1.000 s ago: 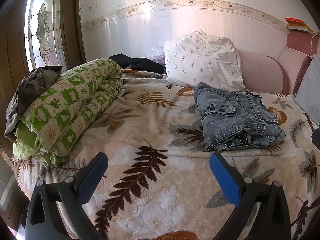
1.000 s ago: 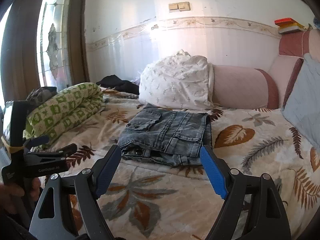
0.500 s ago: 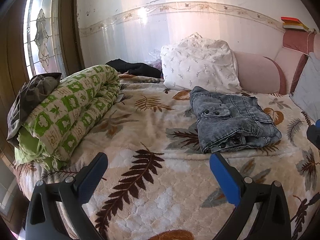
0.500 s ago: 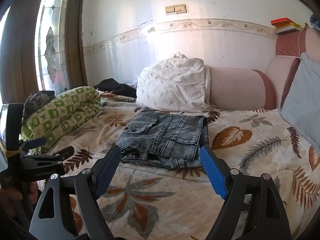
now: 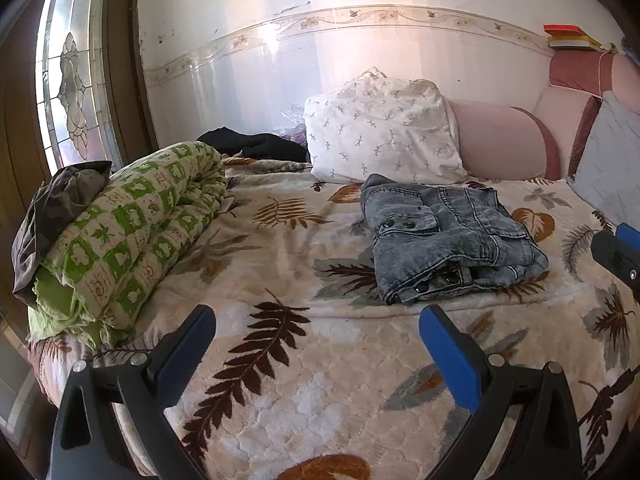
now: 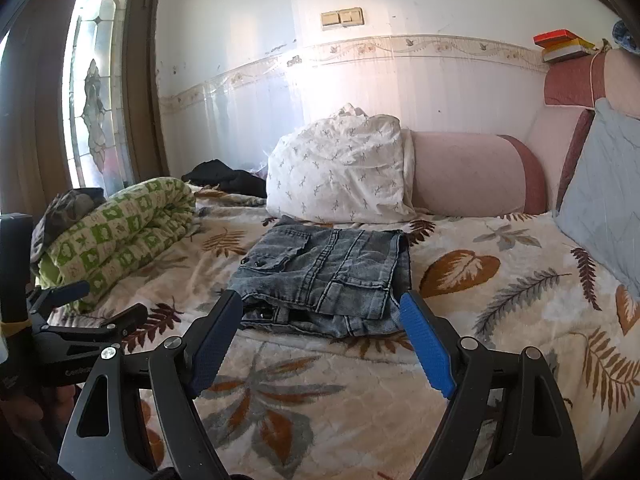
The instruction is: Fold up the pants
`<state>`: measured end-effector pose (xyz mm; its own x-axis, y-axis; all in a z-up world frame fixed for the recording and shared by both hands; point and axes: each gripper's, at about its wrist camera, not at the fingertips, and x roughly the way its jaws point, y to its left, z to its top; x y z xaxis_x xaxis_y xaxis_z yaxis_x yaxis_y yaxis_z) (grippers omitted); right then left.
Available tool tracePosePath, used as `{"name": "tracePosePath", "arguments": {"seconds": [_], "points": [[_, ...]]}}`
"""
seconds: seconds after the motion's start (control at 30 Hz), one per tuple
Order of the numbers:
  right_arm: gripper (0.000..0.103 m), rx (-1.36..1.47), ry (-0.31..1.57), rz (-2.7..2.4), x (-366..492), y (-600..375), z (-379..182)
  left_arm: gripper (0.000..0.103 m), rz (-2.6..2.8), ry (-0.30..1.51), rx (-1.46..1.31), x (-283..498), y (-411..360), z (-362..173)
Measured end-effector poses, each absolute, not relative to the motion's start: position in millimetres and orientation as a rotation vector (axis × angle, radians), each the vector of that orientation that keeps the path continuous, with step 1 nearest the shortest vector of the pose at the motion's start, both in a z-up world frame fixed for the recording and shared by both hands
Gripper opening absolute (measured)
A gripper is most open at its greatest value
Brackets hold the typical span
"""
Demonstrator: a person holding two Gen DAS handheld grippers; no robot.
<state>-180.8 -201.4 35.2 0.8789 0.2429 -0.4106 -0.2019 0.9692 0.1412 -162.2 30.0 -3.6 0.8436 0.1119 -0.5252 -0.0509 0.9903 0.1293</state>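
Both spread, empty hand-held grippers (image 5: pixel 316 340) (image 6: pixel 322 330) farther back, folded pants (image 5: pixel 448 236) lying ahead, untouched.

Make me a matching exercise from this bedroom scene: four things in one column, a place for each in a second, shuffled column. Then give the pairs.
Things
1. jeans
2. green quilt
3. white pillow
4. red box

Places
A. on top of the headboard
B. rolled up along the bed's left edge
C. propped against the wall behind the jeans
D. folded in the middle of the blanket

Pairs: 1-D, 2-B, 3-C, 4-A
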Motion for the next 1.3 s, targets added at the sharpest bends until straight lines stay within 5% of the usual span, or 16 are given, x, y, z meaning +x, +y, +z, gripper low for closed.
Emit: {"name": "tracePosePath", "arguments": {"seconds": [1.3], "points": [[0.081,0.1,0.461,0.226,-178,-204,32,0.103,0.055,0.562,0.147,-167,15,-5]]}}
